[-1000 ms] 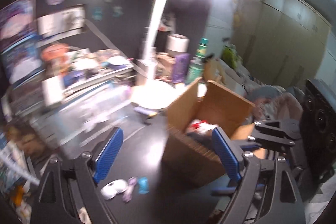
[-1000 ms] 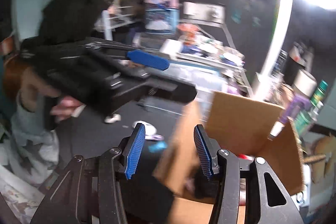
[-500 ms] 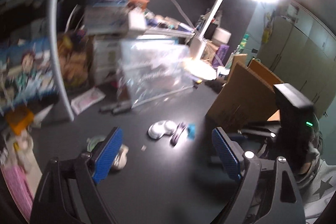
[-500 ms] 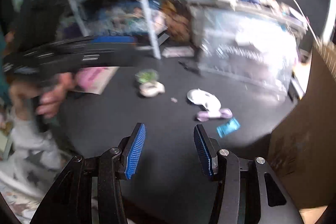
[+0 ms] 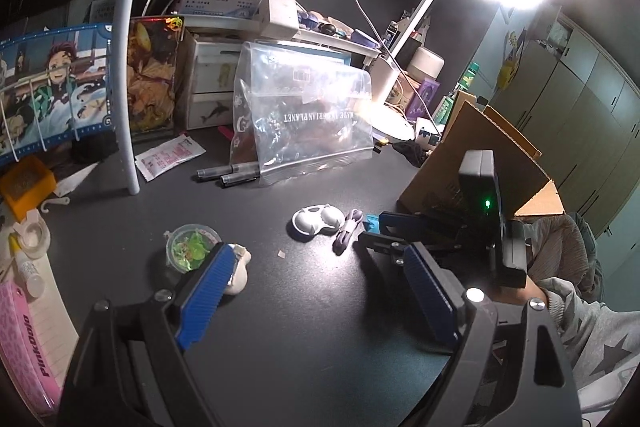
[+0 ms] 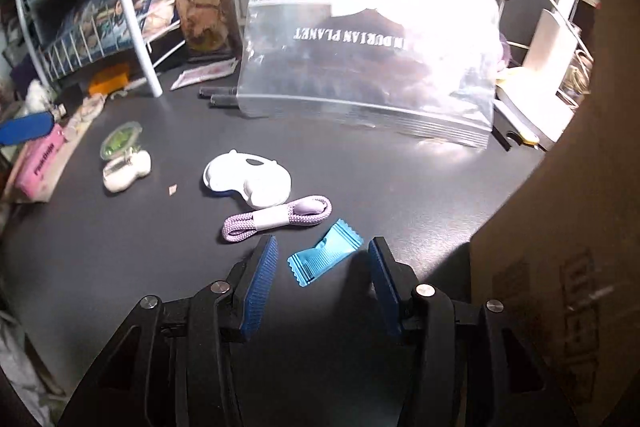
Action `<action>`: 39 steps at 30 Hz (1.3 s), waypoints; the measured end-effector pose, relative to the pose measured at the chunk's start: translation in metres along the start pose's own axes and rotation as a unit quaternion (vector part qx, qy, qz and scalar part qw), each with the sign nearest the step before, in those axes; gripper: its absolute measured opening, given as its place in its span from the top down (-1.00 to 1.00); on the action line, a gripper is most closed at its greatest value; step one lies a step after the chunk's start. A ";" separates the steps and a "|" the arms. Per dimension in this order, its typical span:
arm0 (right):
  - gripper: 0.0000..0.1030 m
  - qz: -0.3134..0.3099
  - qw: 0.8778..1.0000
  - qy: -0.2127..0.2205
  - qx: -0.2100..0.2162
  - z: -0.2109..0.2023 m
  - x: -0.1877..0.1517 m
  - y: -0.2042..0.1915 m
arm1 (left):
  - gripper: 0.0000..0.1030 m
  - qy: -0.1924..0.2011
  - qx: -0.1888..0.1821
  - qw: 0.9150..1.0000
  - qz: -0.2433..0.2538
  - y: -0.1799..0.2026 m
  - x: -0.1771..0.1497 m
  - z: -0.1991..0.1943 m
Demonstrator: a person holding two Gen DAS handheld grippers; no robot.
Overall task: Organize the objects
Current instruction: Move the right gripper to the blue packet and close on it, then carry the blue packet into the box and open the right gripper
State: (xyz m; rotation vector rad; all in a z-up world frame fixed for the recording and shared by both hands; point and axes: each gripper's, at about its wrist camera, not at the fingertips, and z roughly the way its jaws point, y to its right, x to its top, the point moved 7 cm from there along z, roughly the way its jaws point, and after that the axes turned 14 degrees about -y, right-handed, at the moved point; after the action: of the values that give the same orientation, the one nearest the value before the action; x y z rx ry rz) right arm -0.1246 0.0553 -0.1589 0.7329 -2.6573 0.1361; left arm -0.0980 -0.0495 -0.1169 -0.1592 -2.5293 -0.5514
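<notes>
On the black desk lie a blue candy wrapper (image 6: 325, 258), a coiled purple cable (image 6: 277, 217), a white lens case (image 6: 247, 179), a small white case (image 6: 127, 171) and a green-lidded cup (image 6: 120, 139). My right gripper (image 6: 322, 265) is open and empty, low over the desk, its jaws on either side of the wrapper. My left gripper (image 5: 316, 291) is open and empty, above the desk; the cup (image 5: 191, 251), white case (image 5: 238, 273), lens case (image 5: 316, 221) and cable (image 5: 347, 235) show beyond it. The cardboard box (image 5: 480, 163) stands right.
A clear zip bag (image 6: 368, 67) stands behind the items with two black pens (image 5: 228, 174) at its foot. A white lamp base (image 6: 548, 75), shelf pole (image 5: 128, 67), a pink notebook (image 6: 38, 161) and desk clutter line the back and left. The box wall (image 6: 568, 227) is close on the right.
Both grippers swung away from the cardboard box toward the small items on the desk. The right gripper dropped low and now brackets the blue wrapper. Both stay open.
</notes>
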 end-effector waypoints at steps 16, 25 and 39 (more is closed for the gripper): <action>0.76 -0.054 0.998 0.024 0.038 -0.026 -0.016 -0.025 | -0.65 -0.016 -0.031 0.999 0.019 0.025 0.007 0.004; 0.76 -0.120 0.987 0.086 0.066 -0.088 -0.013 -0.067 | -0.20 -0.051 -0.122 0.991 0.024 0.052 0.027 0.012; 0.76 -0.106 0.980 0.152 0.076 -0.172 0.012 -0.041 | 0.51 -0.044 -0.193 0.977 0.082 0.117 0.085 -0.012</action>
State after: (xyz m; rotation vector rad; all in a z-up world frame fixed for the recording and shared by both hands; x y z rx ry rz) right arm -0.0560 0.0470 0.0041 0.9560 -2.2813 0.3659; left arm -0.1386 0.0523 -0.0211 -0.5384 -2.4359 -0.9806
